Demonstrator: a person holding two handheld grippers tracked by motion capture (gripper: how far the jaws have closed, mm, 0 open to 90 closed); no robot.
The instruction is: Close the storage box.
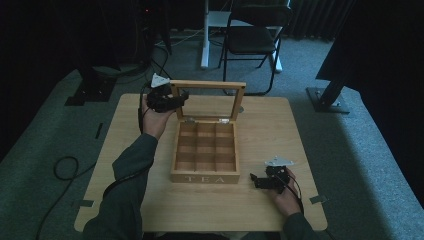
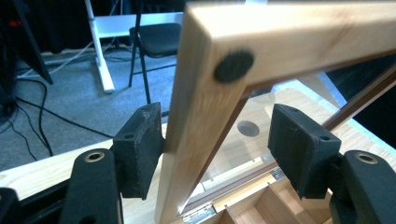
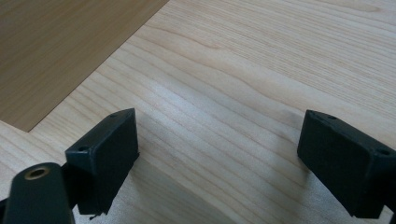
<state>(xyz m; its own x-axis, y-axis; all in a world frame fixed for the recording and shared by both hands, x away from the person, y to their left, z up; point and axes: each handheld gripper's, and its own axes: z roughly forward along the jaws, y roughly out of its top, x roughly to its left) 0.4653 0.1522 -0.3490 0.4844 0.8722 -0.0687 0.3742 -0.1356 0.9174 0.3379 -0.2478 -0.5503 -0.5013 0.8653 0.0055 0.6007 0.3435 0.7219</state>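
Standing on light wooden table (image 1: 280, 130), tea box (image 1: 205, 157), grey carpet (image 1: 370, 150), black chair (image 1: 252, 37)

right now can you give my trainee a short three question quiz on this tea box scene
1. True or false: the lid of the tea box stands raised.
2. Which part of the box sits between the fingers of the left gripper?
A. the front wall marked TEA
B. the side rail of the lid frame
C. a divider
3. Where does the right gripper rest, and does it hold anything?

Key
1. True: it stands upright on its hinges.
2. B: one finger lies against the rail, the other stands apart from it.
3. On the table, right of the box, its fingers wide apart and holding nothing.
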